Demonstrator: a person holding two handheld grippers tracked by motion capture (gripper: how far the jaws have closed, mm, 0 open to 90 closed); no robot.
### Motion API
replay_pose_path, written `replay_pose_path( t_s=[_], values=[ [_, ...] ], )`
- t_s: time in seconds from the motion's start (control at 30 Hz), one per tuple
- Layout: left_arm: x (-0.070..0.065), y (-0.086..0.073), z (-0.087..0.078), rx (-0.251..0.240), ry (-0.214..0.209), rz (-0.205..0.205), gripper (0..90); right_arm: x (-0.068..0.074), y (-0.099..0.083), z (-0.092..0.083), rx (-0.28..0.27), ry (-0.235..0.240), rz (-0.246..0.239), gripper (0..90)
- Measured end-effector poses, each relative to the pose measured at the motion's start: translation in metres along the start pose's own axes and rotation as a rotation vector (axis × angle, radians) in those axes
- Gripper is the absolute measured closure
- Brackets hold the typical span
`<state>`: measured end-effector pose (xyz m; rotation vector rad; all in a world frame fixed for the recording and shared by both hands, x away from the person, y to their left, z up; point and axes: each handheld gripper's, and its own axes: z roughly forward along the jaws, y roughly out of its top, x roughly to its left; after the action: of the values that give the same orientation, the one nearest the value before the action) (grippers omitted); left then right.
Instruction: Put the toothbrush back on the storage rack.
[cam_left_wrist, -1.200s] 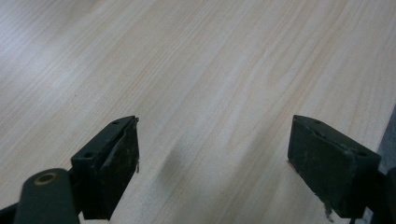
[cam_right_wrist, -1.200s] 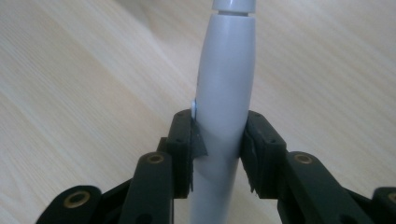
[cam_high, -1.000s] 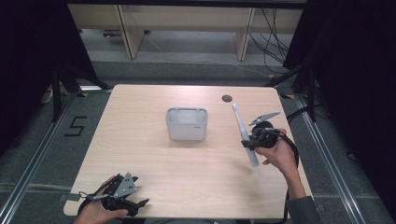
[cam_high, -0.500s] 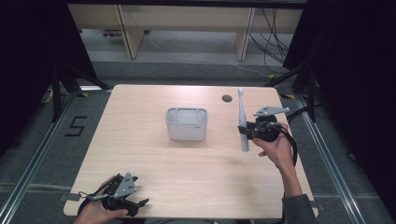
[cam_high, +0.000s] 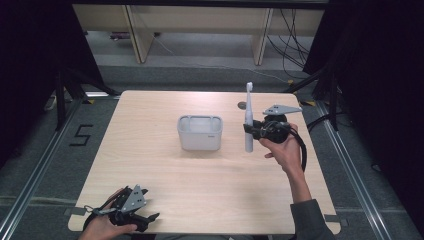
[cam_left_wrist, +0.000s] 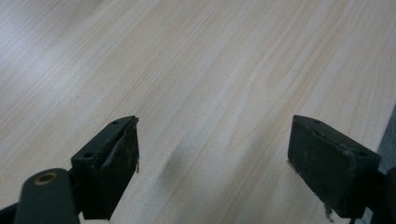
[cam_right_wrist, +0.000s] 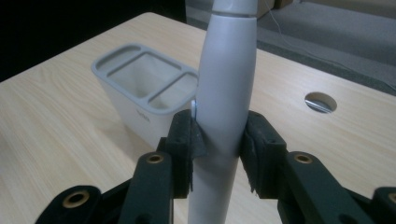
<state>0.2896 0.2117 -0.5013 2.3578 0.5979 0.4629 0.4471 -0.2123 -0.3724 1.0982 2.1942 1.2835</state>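
A grey electric toothbrush (cam_high: 248, 119) stands upright in the air right of a grey compartmented holder (cam_high: 200, 132) at the table's middle. My right gripper (cam_high: 254, 130) is shut on the toothbrush handle (cam_right_wrist: 224, 107), both pads pressing its sides, with the holder (cam_right_wrist: 144, 93) behind and to the left in the right gripper view. My left gripper (cam_high: 145, 210) rests at the near left corner of the table, held by a hand. Its jaws stand wide apart over bare wood, the left pad (cam_left_wrist: 122, 158) and the other holding nothing.
A round cable hole (cam_high: 242, 105) lies in the tabletop (cam_high: 150, 165) behind the toothbrush. The holder has a large compartment and smaller ones along one side. The table's right edge runs close past my right hand. Shelving and cables sit beyond the far edge.
My right gripper has lifted the toothbrush and turned it from slanted to upright, moving it toward the holder. The left gripper has stayed in place.
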Motion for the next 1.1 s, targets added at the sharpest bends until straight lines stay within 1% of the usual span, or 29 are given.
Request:
replay_pose_path(
  t_s=[0.03, 0.07, 0.1, 0.13, 0.17, 0.27, 0.3, 0.33, 0.37, 0.4, 0.47, 0.5, 0.53, 0.57, 0.63, 0.67, 0.7, 0.73, 0.77, 0.9, 0.93, 0.97, 1.0, 1.03, 1.07, 1.1],
  values=[
    [0.0, -0.001, 0.001, 0.004, 0.001, -0.011, 16.3, 0.001, 0.002, 0.001, -0.003, 0.002, -0.004, 66.4],
    [0.0, 0.0, 0.001, 0.006, 0.002, -0.009, 16.3, 0.002, 0.005, 0.003, 0.007, 0.017, -0.004, 66.4],
    [0.0, 0.0, 0.0, 0.006, -0.001, -0.007, 16.3, 0.005, 0.009, 0.006, -0.005, 0.023, 0.002, 66.4],
    [0.001, 0.0, 0.0, 0.014, 0.006, 0.001, 16.3, 0.005, 0.009, 0.006, -0.005, 0.023, 0.002, 66.4],
    [0.0, 0.0, 0.0, 0.015, -0.006, -0.001, 16.3, 0.007, 0.013, 0.011, -0.025, 0.018, -0.011, 66.5],
    [0.0, 0.0, 0.001, 0.011, -0.003, -0.007, 16.3, 0.01, 0.018, 0.013, -0.022, 0.03, -0.001, 66.4],
    [0.0, 0.0, 0.0, 0.008, -0.008, 0.001, 16.3, 0.011, 0.02, 0.015, -0.027, 0.028, 0.002, 66.4],
    [0.001, 0.0, -0.001, 0.01, 0.003, 0.012, 16.3, 0.012, 0.022, 0.017, -0.038, 0.025, 0.002, 66.5],
    [0.0, 0.0, 0.0, 0.009, -0.005, -0.002, 16.3, 0.012, 0.027, 0.018, -0.04, 0.023, -0.024, 66.5],
    [0.0, 0.0, 0.0, 0.009, -0.005, -0.002, 16.3, 0.012, 0.027, 0.018, -0.04, 0.023, -0.024, 66.5],
    [0.0, 0.0, 0.001, 0.001, -0.004, -0.013, 16.3, 0.017, 0.032, 0.02, -0.042, 0.038, 0.023, 66.4],
    [0.0, 0.0, 0.0, 0.003, -0.005, 0.001, 16.3, 0.016, 0.034, 0.021, -0.042, 0.039, 0.013, 66.4],
    [0.0, 0.0, 0.0, -0.004, 0.002, -0.005, 16.3, 0.017, 0.036, 0.022, -0.049, 0.037, -0.002, 66.4],
    [0.0, 0.0, 0.001, 0.004, -0.002, -0.009, 16.3, 0.019, 0.042, 0.025, -0.052, 0.05, 0.005, 66.5],
    [0.0, 0.0, 0.001, 0.003, -0.002, -0.009, 16.3, 0.021, 0.044, 0.026, -0.058, 0.054, 0.011, 66.4],
    [-0.001, 0.0, 0.001, -0.011, -0.006, -0.015, 16.3, 0.022, 0.047, 0.028, -0.065, 0.053, 0.002, 66.5],
    [0.0, 0.0, 0.0, 0.003, 0.005, 0.006, 16.3, 0.024, 0.052, 0.03, -0.074, 0.038, -0.009, 66.4],
    [0.0, 0.0, 0.0, 0.003, 0.005, 0.006, 16.3, 0.024, 0.052, 0.03, -0.074, 0.038, -0.009, 66.4],
    [0.0, 0.0, 0.0, 0.001, -0.001, 0.0, 16.3, 0.025, 0.056, 0.033, -0.062, 0.049, -0.006, 66.4],
    [0.0, 0.0, 0.0, -0.004, -0.001, -0.001, 16.3, 0.028, 0.06, 0.04, -0.063, 0.044, -0.01, 66.4],
    [0.0, 0.0, 0.0, -0.005, -0.001, -0.004, 16.3, 0.029, 0.062, 0.042, -0.063, 0.044, -0.006, 66.5],
    [0.001, 0.0, -0.001, 0.004, 0.005, 0.007, 16.3, 0.03, 0.063, 0.047, -0.063, 0.049, 0.003, 66.4],
    [0.001, 0.0, -0.001, 0.004, 0.005, 0.007, 16.3, 0.03, 0.063, 0.047, -0.063, 0.049, 0.003, 66.4],
    [0.0, 0.0, 0.0, 0.003, 0.002, 0.005, 16.3, 0.031, 0.065, 0.051, -0.06, 0.047, 0.011, 66.4],
    [0.0, 0.0, 0.0, 0.003, 0.002, 0.005, 16.3, 0.031, 0.065, 0.051, -0.06, 0.047, 0.011, 66.4],
    [0.0, 0.0, 0.0, 0.004, 0.002, 0.005, 16.3, 0.031, 0.066, 0.053, -0.062, 0.039, -0.002, 66.4]
  ],
)
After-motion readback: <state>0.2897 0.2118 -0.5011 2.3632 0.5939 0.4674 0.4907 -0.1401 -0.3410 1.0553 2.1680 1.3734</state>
